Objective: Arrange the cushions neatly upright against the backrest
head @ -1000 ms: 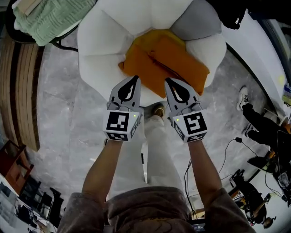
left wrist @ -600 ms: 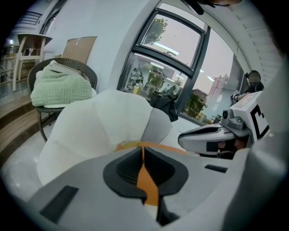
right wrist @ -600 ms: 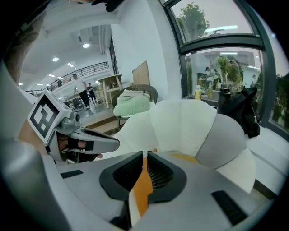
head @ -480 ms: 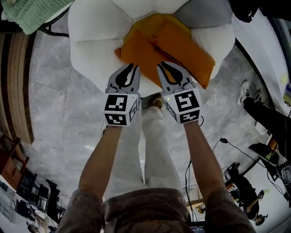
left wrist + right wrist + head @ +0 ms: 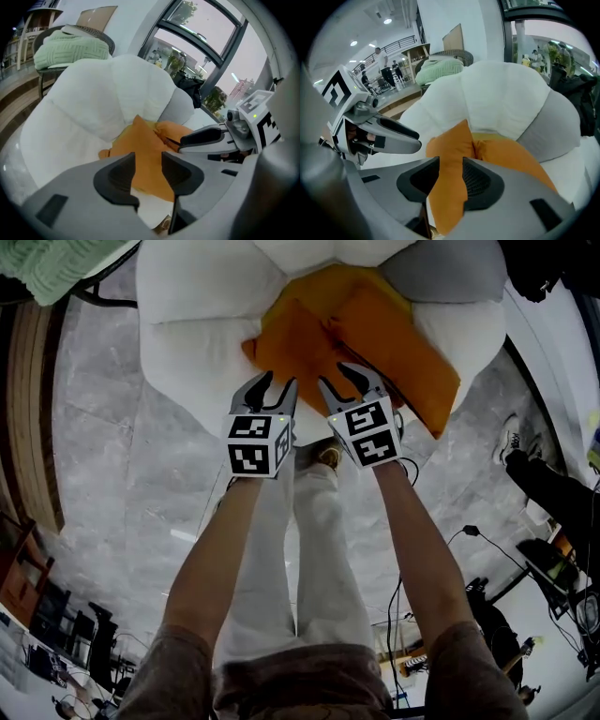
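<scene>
Orange cushions [image 5: 375, 329] lie slumped on the white chair [image 5: 187, 334], green blanket [image 5: 56, 268] behind, while left gripper [image 5: 274, 385] and right gripper [image 5: 343, 381], jaws opening, clamp nothing.

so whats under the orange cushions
The orange cushions lie on the seat of the white chair, whose padding shows on either side of them. The seat part beneath them is covered, so anything under there cannot be seen.

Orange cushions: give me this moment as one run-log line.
orange cushions: lying on white chair, not upright | left claw: opening, cushion in gap, ungripped | right claw: opening, cushion in gap, ungripped
</scene>
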